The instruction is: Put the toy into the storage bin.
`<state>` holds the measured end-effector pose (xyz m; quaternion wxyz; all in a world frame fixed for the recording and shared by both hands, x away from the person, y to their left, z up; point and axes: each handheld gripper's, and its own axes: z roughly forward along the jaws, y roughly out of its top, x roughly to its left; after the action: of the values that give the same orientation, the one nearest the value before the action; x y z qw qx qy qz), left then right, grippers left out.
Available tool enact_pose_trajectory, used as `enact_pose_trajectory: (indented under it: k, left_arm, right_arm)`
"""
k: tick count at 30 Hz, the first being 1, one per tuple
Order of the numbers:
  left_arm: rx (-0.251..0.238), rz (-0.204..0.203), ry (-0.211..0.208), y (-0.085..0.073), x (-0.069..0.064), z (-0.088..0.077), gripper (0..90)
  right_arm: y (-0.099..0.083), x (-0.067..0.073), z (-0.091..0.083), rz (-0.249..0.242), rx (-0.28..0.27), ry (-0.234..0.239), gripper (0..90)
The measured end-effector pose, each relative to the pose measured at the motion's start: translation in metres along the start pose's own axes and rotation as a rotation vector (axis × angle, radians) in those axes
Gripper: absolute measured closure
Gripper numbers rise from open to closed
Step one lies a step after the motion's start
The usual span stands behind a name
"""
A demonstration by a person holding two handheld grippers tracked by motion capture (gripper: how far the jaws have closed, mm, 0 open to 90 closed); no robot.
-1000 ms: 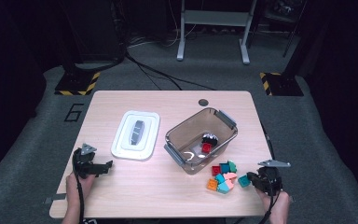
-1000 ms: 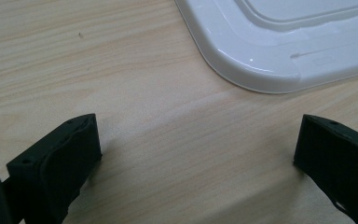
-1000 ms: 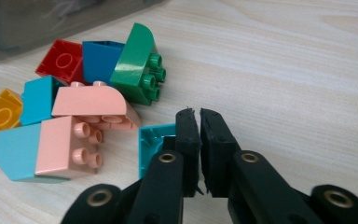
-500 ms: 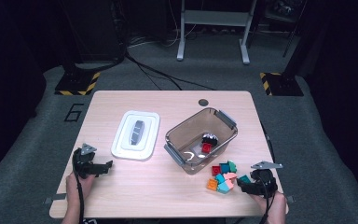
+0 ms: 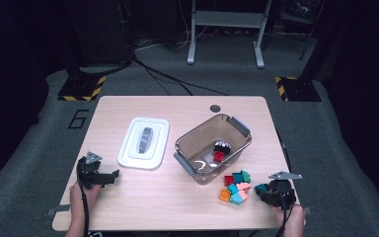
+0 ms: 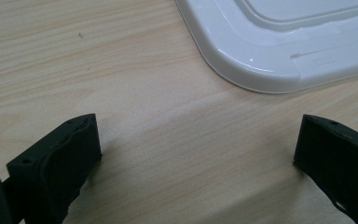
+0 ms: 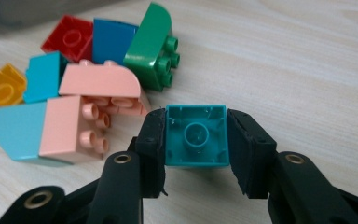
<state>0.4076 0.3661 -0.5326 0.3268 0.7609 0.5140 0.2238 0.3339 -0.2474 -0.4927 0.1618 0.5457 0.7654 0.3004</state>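
Teal block (image 7: 196, 136) sits between the jaws of the right tool (image 7: 196, 154), hollow underside facing the camera, both pads tight against its sides. The jaws have just been closing onto it, so it is gripped. In the high view the teal block (image 5: 260, 188) is at the near right corner of the table (image 5: 177, 106), at the tip of the right tool (image 5: 264, 190), with the person's right hand (image 5: 288, 217) behind it.

Just left of the gripped block lies a loose pile of blocks (image 5: 236, 186) on the table: green block (image 7: 151, 46), red block (image 7: 67, 38), blue block (image 7: 112, 39), two pink blocks (image 7: 98, 81), a light blue block (image 7: 16, 130) and an orange block (image 7: 2, 93). All touch or crowd each other.

Far of the pile stands a clear brown bin (image 5: 212, 148), angled, with a red block and a dark piece inside.

Left of the bin lies a white lid (image 5: 144, 143), flat on the table.

Left tool (image 5: 109, 176) is at the near left of the table, held by the left hand (image 5: 84, 195), near the lid's near edge. Its jaws stand wide apart with only bare table between them; white lid corner (image 6: 279, 51) lies just beyond.
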Motion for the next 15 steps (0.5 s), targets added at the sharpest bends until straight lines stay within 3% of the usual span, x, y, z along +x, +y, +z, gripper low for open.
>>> enact_pose_trajectory:
  k: [15]
  left_arm:
    - [0.001,-0.001,-0.001,0.000,0.000,0.000,0.3]
  right_arm:
    - [0.028,-0.009,-0.013,0.037,-0.096,0.018,59.5]
